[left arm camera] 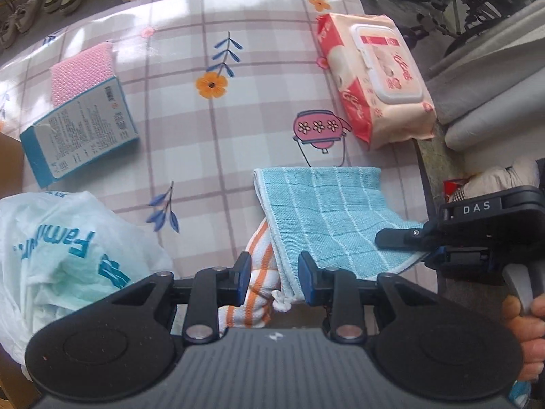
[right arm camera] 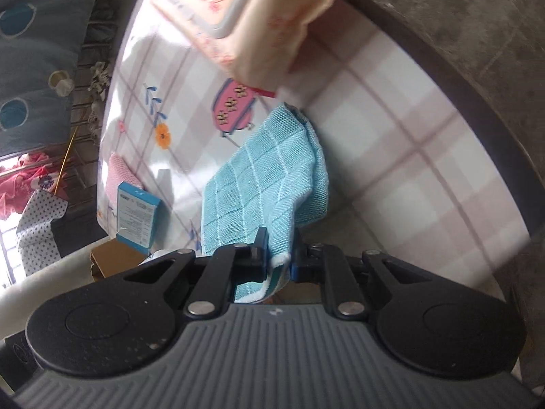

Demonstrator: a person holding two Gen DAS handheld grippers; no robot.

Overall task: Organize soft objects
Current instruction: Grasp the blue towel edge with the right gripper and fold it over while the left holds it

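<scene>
Left wrist view: the left gripper (left arm camera: 274, 281) pinches the blue towel (left arm camera: 327, 211) and a striped cloth (left arm camera: 253, 289) near the table's (left arm camera: 238, 136) front edge.

Right wrist view: the right gripper (right arm camera: 277, 255) clamps the towel's other corner, likely to lift it flat for folding.

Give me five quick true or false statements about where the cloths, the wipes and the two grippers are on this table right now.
1. The right gripper is shut on the blue checked cloth. True.
2. The wet wipes pack lies on top of the blue cloth. False: it lies on the table beyond it.
3. An orange striped cloth lies under the blue cloth's edge by the left gripper. True.
4. The blue box stands upright. False: it lies flat, partly on a pink cloth.
5. The white plastic bag covers the wipes. False: it sits across the table.
</scene>
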